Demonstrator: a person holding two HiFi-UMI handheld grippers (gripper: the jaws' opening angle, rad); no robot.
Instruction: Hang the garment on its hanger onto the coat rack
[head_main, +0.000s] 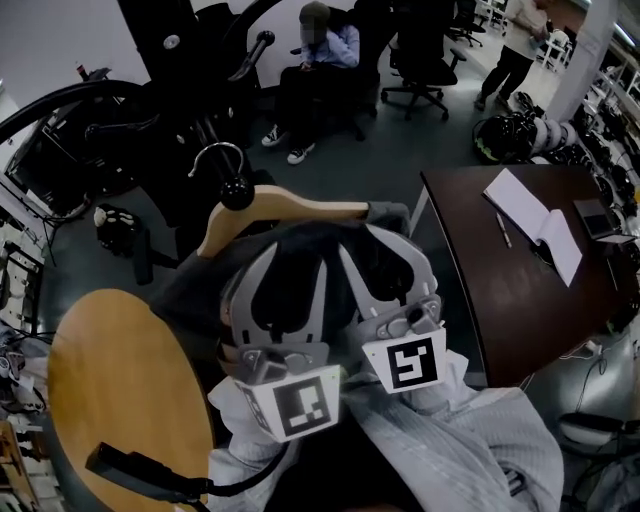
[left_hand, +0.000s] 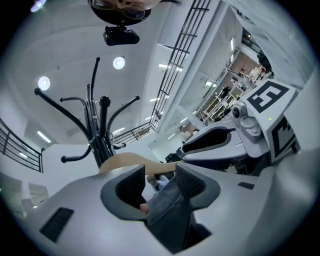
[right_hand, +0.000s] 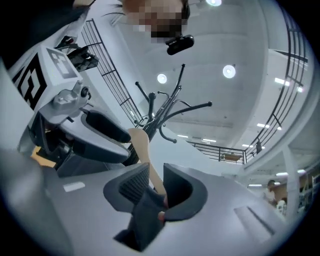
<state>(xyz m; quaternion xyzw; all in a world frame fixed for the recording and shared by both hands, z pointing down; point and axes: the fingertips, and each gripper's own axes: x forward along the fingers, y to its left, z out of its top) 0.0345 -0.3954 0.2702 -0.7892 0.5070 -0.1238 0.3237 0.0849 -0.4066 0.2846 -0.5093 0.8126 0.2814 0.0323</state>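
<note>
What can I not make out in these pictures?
Garment: head view, mostly covered by left claw and right claw.
Coat rack base: left gripper view, hidden behind left claw.
Whether right claw presses the hanger: right gripper view, garment covers the contact.

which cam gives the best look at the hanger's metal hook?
Head view: the hook shows as a full curve above the wooden arm. The left gripper view and right gripper view show only that wooden arm at the jaws, with the coat rack behind it; the hook can't be made out there.
</note>
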